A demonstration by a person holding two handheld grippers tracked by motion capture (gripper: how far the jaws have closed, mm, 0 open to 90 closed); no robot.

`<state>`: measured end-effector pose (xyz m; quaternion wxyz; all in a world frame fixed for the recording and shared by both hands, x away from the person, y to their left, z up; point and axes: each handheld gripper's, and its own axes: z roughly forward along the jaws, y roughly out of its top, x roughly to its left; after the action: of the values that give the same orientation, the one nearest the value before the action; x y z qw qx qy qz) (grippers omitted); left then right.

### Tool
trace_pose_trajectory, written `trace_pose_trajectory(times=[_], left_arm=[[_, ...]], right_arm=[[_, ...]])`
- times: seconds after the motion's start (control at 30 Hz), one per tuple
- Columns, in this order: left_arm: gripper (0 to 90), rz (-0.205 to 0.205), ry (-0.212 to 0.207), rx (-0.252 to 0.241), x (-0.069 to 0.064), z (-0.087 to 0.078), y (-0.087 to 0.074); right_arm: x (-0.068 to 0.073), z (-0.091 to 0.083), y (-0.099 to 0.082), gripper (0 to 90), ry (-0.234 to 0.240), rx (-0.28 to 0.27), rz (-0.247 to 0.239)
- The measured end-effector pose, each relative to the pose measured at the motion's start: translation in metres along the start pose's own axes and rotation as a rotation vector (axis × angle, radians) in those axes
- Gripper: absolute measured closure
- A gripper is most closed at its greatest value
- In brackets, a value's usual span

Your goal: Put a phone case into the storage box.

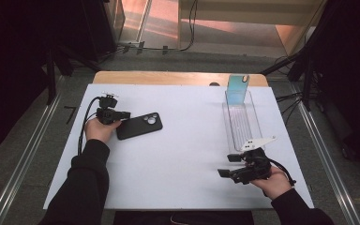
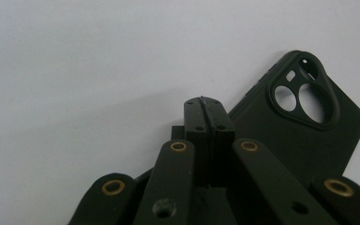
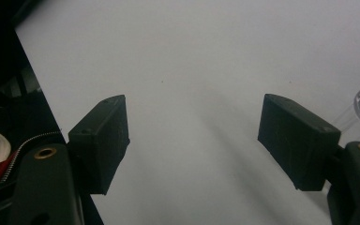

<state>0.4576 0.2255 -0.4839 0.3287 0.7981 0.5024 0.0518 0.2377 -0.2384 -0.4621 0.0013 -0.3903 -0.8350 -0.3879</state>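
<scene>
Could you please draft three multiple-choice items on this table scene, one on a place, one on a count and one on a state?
1. Where does the black phone case lie?
A. inside the clear tray
B. on the white table top by the left gripper
C. on the floor

2. How many round camera openings does the case have?
A. two
B. four
C. none

3. How do the jaws of the right gripper stand?
A. open, nothing between them
B. shut on the case
C. shut on the tray

Key: 1 B, it lies flat on the table top beside the left gripper, far from the clear tray; 2 A, the left gripper view shows two; 3 A, only bare table top shows between them.
</scene>
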Motion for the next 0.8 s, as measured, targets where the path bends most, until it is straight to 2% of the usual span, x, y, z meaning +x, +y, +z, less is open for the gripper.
trace_pose_trajectory(times=[0.07,0.27,0.4,0.47,0.6,0.7,0.8], left_arm=[[89.7,0.015,-0.002,0.006,-0.002,-0.001,-0.002],[89.6,0.02,-0.013,0.028,-0.005,-0.006,-0.009],[89.6,0.048,-0.026,0.048,-0.009,-0.01,-0.013],[89.6,0.037,-0.036,0.047,-0.011,-0.011,-0.016],[89.6,0.038,-0.044,0.056,-0.015,-0.013,-0.021],[89.6,0.055,-0.067,0.065,-0.018,-0.014,-0.024],[89.6,0.048,-0.088,0.067,-0.018,-0.015,-0.027]], right_arm=[[0.0,0.0,0.0,23.3,-0.002,0.0,-0.001],[0.0,0.0,0.001,23.3,0.002,-0.003,-0.001],[0.001,0.0,0.001,23.3,0.007,-0.001,-0.003],[0.001,0.001,0.002,23.2,0.015,0.001,-0.007],[0.002,0.002,0.003,23.1,0.022,0.001,-0.015],[0.002,0.003,0.003,23.1,0.025,0.002,-0.015],[0.001,0.004,0.004,23.1,0.027,0.006,-0.018]])
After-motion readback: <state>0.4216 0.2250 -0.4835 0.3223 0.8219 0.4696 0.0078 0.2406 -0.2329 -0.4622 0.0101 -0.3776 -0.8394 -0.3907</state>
